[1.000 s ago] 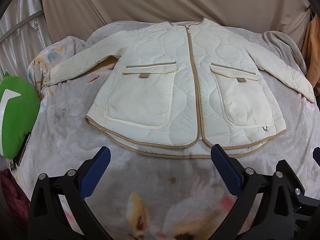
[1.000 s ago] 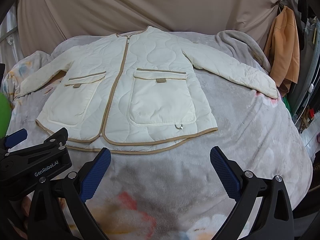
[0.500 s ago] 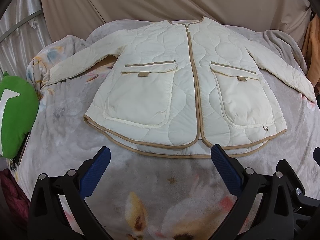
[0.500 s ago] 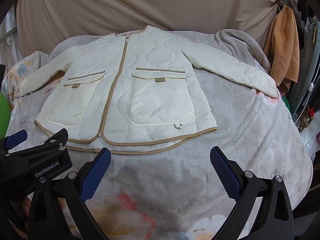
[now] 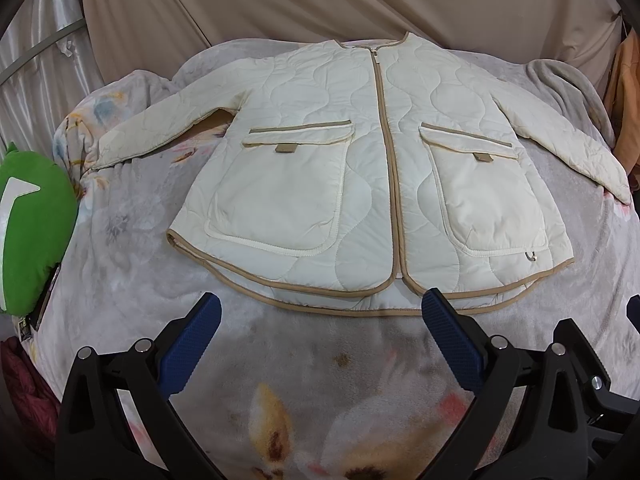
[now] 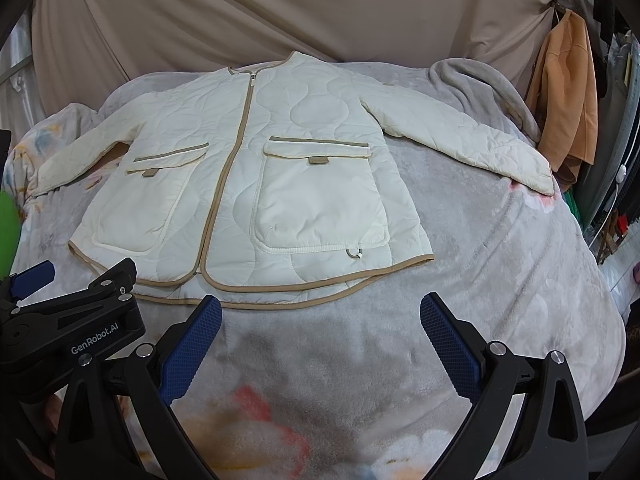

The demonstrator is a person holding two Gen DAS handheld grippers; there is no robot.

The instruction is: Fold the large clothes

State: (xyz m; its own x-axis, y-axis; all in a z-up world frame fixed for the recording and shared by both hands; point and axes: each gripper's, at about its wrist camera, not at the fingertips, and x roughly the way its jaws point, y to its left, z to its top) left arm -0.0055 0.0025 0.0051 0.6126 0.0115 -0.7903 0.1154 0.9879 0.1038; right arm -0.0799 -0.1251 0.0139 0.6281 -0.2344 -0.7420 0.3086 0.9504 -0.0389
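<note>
Currently the jacket (image 5: 372,168) lies flat, front up and zipped, on the blanket (image 5: 120,248) that covers the bed, sleeves spread out to either side. The left gripper (image 5: 320,328) hovers just short of the hem with its jaws wide apart and nothing between them; the right gripper (image 6: 320,328) stands likewise, wide open and empty, beside it.

Handling, as judged: the jacket is quilted and padded, so soft, light for its bulk and springy; folds will likely puff back unless pressed. The shell looks smooth and faintly glossy, possibly slippery between the ribbed blue pads (image 5: 192,344). The tan binding along the hem (image 6: 280,286) and the cuffs (image 6: 540,182) appears firmer and gives the better hold; pinching through both layers at a sleeve end or hem corner seems soundest.

Materials and shapes: cream fabric with wavy stitching, two large patch pockets (image 5: 288,184) with flaps, a small ring at one pocket corner, rounded split hem. The blanket is plush, grey with a floral print, and may drag on the cloth.
</note>
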